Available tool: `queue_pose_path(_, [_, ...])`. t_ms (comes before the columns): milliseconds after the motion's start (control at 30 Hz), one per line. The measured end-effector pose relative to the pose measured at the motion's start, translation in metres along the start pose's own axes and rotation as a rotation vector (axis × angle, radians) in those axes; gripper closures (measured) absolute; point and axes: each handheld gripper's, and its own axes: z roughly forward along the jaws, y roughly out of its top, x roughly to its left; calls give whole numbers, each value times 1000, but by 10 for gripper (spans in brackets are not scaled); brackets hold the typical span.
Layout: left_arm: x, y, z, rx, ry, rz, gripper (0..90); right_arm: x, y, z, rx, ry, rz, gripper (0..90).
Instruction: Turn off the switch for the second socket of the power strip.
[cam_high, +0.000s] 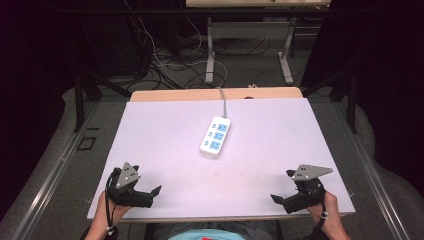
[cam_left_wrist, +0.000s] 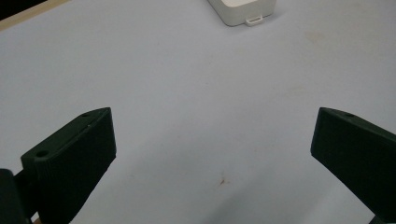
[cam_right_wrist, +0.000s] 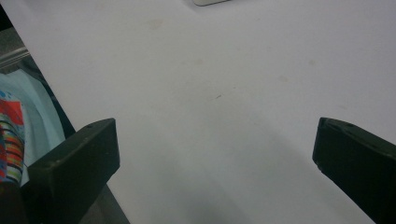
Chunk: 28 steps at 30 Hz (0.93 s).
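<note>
A white power strip (cam_high: 216, 136) with blue sockets lies near the middle of the white table top (cam_high: 165, 150), its grey cable running off the far edge. Its near end (cam_left_wrist: 243, 10) shows at the top of the left gripper view, and a sliver of it (cam_right_wrist: 210, 2) at the top of the right gripper view. My left gripper (cam_high: 156, 192) rests near the front left corner, jaws wide apart with nothing between them (cam_left_wrist: 212, 140). My right gripper (cam_high: 277, 198) rests near the front right corner, also open and empty (cam_right_wrist: 215, 144).
A wooden strip (cam_high: 215, 94) borders the table's far edge. Beyond it stand a metal desk frame (cam_high: 247, 45) and tangled cables (cam_high: 160, 65) on the floor. The person's light blue shirt (cam_right_wrist: 28, 116) shows past the front edge.
</note>
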Motion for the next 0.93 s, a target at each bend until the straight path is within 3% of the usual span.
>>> queue_pose_path(400, [-13,-6,-6,-9,-11,13,1,0,0,-1,5,2,-1,1])
queue_pose_path(633, [-14,-9,-9,-19,4,16,1,0,0,-1,12,8,-2,2])
queue_pose_path(933, [-13,-9,-9,-17,-10,11,1,0,0,0,8,2,-7,2])
